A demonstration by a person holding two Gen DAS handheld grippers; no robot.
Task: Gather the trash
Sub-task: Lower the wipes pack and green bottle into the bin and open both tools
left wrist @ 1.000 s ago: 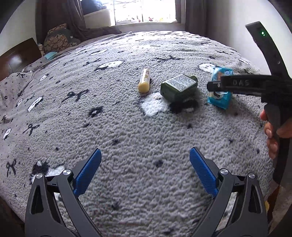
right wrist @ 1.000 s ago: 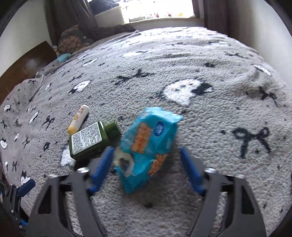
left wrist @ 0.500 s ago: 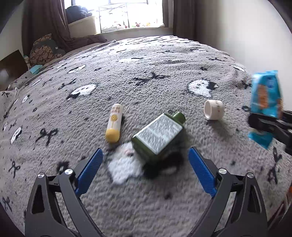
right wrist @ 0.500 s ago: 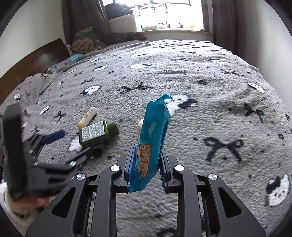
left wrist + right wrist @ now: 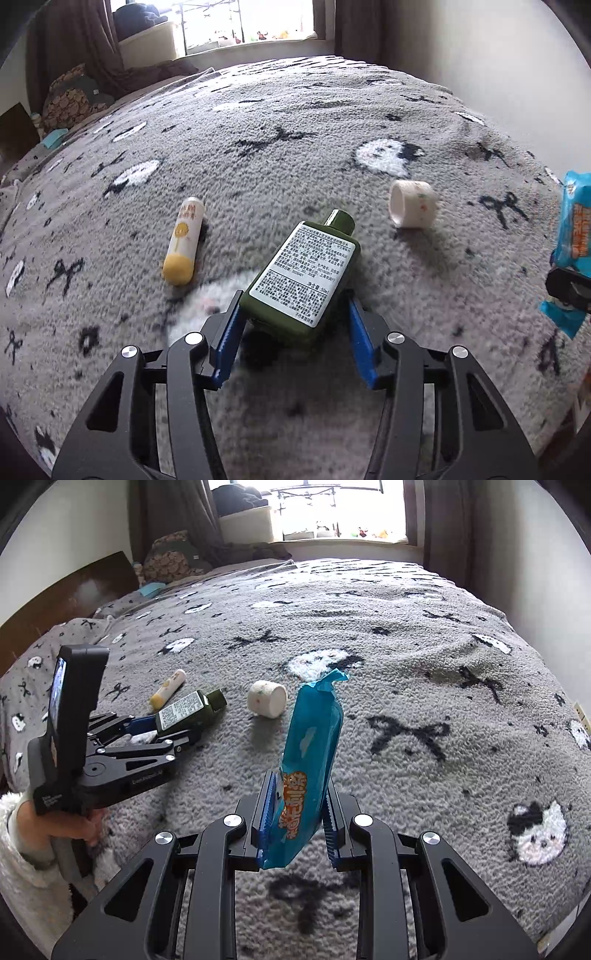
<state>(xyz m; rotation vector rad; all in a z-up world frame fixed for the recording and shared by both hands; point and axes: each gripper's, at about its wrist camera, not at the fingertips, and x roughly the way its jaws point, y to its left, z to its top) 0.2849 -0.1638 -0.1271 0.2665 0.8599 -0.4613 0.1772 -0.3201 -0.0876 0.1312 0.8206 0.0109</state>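
Observation:
A green bottle [image 5: 306,273] with a white label lies on the grey blanket; it also shows in the right wrist view [image 5: 190,710]. My left gripper [image 5: 291,314] is open, its blue fingers on either side of the bottle's base, close to it. My right gripper [image 5: 297,812] is shut on a blue snack wrapper [image 5: 312,746] and holds it upright above the bed; the wrapper shows at the right edge of the left wrist view [image 5: 572,236]. A yellow-capped white tube [image 5: 184,243] lies left of the bottle. A small white cup [image 5: 412,208] lies on its side to the right.
The bed's grey blanket [image 5: 258,129] with black bows and white cat faces fills both views. Pillows [image 5: 170,557] and a wooden headboard [image 5: 74,590] are at the far left. A window [image 5: 332,509] is behind. A white wall runs along the right.
My left gripper moved forward to the green bottle and narrowed around its base. My right gripper picked up the blue wrapper from the bed and lifted it, uncovering the white cup.

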